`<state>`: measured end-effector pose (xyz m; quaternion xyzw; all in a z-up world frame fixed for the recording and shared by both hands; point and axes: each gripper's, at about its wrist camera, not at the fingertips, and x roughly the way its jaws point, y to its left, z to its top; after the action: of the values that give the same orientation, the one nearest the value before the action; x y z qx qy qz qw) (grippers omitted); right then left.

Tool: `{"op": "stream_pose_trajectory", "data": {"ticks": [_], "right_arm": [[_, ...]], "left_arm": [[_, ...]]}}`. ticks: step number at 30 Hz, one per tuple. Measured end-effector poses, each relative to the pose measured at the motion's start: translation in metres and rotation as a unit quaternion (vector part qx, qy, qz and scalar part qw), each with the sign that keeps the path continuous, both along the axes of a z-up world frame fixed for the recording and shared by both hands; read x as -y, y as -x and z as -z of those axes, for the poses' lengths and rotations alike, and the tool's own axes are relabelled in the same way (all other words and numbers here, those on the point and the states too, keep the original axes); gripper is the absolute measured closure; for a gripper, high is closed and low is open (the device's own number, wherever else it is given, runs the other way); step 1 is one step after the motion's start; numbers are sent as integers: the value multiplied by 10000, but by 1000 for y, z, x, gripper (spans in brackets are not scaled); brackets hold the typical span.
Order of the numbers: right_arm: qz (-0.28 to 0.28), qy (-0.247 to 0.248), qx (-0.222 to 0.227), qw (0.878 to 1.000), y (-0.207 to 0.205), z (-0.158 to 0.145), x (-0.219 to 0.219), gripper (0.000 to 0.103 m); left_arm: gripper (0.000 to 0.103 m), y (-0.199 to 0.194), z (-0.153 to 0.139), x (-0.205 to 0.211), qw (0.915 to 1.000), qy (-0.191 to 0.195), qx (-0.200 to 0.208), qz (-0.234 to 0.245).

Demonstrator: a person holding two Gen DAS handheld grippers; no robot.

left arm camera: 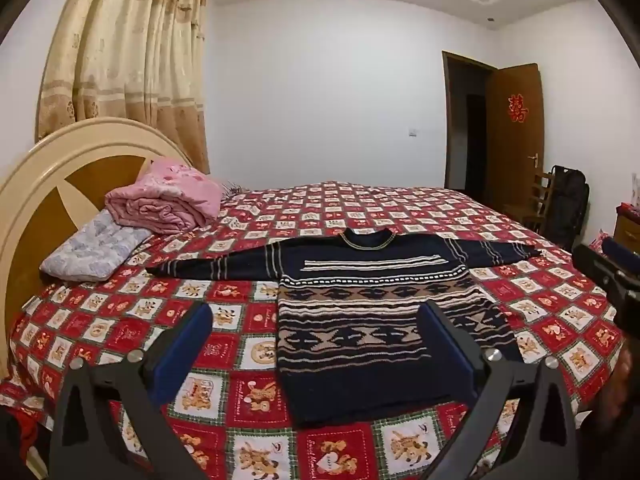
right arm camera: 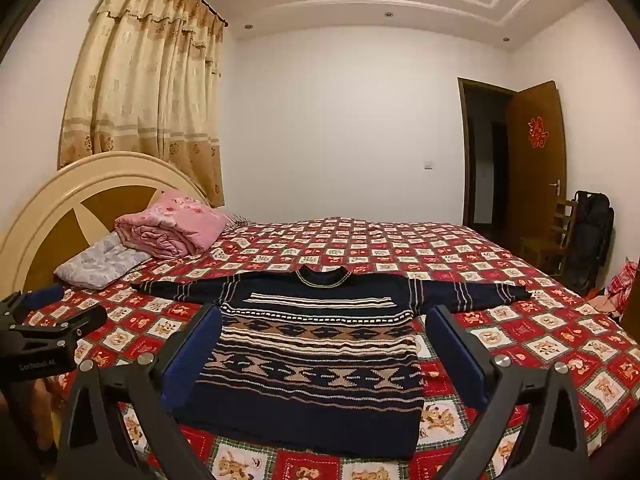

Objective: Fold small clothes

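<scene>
Here is a bedroom, and a wide bed [left arm camera: 400,208] fills the middle of it, dressed in a red-and-white patchwork bedspread [right arm camera: 520,340] printed with little bears. Dead centre on that spread lies the task's thing, a navy knitted sweater [right arm camera: 316,344] with cream and tan bands, flat on its back, both sleeves stretched straight out toward 9 and 3 o'clock, collar at 12, hem toward the cameras at 6.

The left gripper [left arm camera: 320,340] hangs over the hem end of the sweater, jaws spread as wide as they go, blue pads clear of the knit, nothing in them. The right gripper [right arm camera: 324,344] hangs over the hem too, jaws just as wide, nothing caught between the pads. In the right wrist view the left gripper's black body peeks in at 9 o'clock; in the left wrist view the right one shows at 3 o'clock.

Look to 10 o'clock: a cream and brown headboard [left arm camera: 48,184], a pale grey pillow [left arm camera: 92,252] on the spread, and a folded pink quilt [right arm camera: 172,228] resting partly on it. Behind, beige patterned curtains [right arm camera: 152,96]. The far wall [left arm camera: 320,92] is plain white. At 2 o'clock a brown door [right arm camera: 536,156] stands open with a red paper cutting on it, a wooden chair [right arm camera: 552,236] and a black bag [right arm camera: 592,232] beside it.
</scene>
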<state>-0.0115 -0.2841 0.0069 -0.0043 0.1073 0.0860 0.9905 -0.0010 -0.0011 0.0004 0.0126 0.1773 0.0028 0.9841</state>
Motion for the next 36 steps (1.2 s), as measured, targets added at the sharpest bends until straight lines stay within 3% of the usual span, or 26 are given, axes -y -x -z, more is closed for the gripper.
{"op": "stream_pose_trajectory", "data": {"ticks": [3,10,36], "right_arm": [[38,52,46,10000,2,-1,-5,1],[-33,-170,-37,9998,2,1,-3,1],[-68,-129,-228,9996,-3,8,-10,1]], "left_arm": [[0,6,0,10,9998,-169,105,-1],[0,0,2,-2,9999,165,-27,-29],[0,-3,3,-11,9993,241,-161,-243]]}}
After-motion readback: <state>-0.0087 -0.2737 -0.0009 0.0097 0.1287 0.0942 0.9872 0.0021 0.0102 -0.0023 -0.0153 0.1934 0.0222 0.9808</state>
